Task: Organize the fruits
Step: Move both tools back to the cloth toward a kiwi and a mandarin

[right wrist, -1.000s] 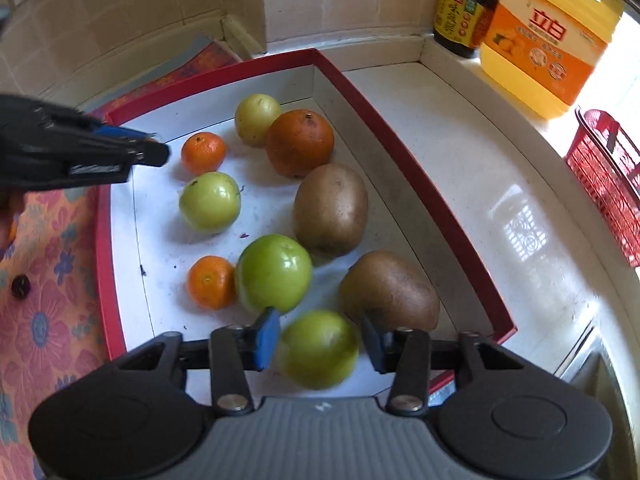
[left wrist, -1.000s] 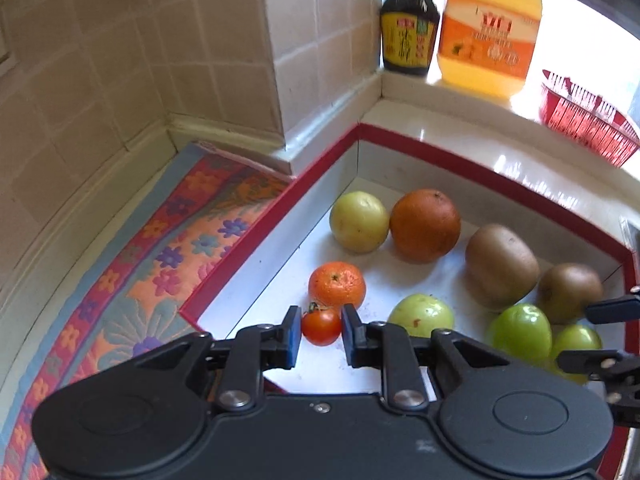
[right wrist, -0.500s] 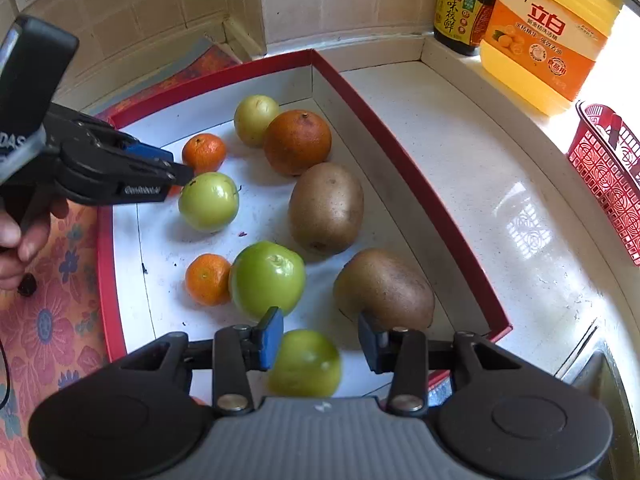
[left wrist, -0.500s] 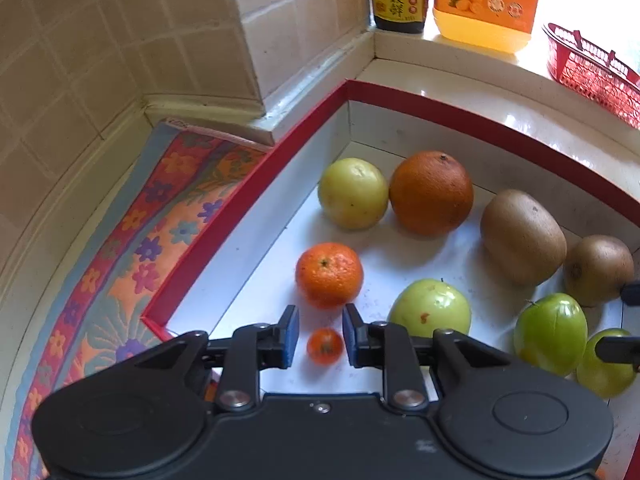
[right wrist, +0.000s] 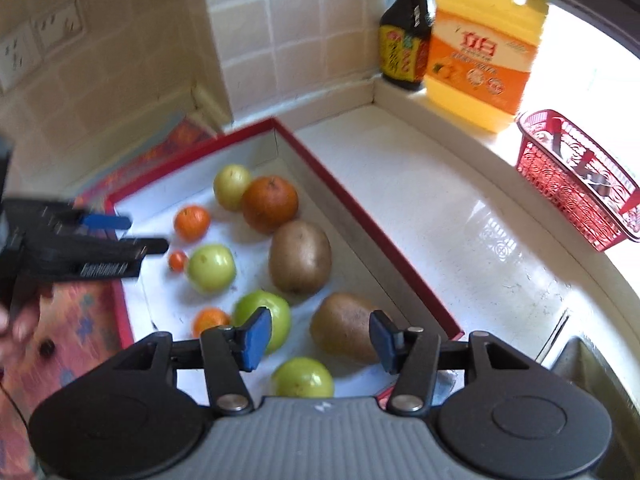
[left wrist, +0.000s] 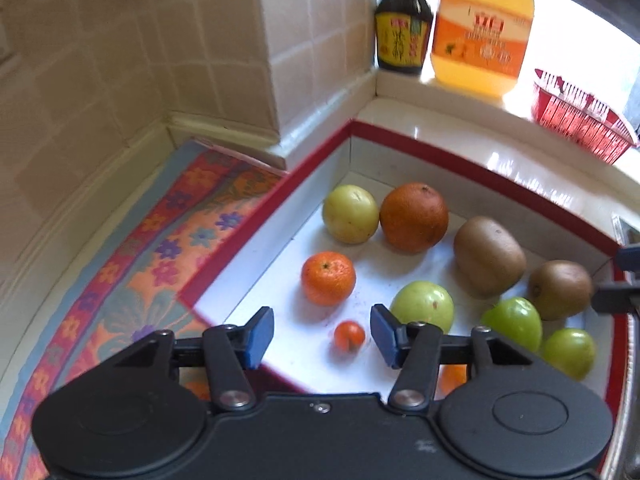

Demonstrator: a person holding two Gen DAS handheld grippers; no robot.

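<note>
Inside the red-rimmed tray [left wrist: 472,168], near its front-left corner, the tiny tomato [left wrist: 349,336] lies loose between my left tool [left wrist: 322,336], just opened wide. My right tool [right wrist: 320,338], also just opened, hangs empty above the nearest green fruit [right wrist: 303,378].

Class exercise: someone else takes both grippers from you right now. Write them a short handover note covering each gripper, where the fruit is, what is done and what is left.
Left gripper: open, its fingers have just been opening; the tiny tomato lies free between them on the tray floor.
Right gripper: open, its fingers have just been opening; the green fruit sits loose below them.
Fruit: all in the red tray: yellow fruit and big orange at the far corner, two kiwis along the right wall, tangerines and green fruits in the middle.
Done: both pieces set down.
Left: probably only grouping by kind; I see no fruit outside the tray.
</note>
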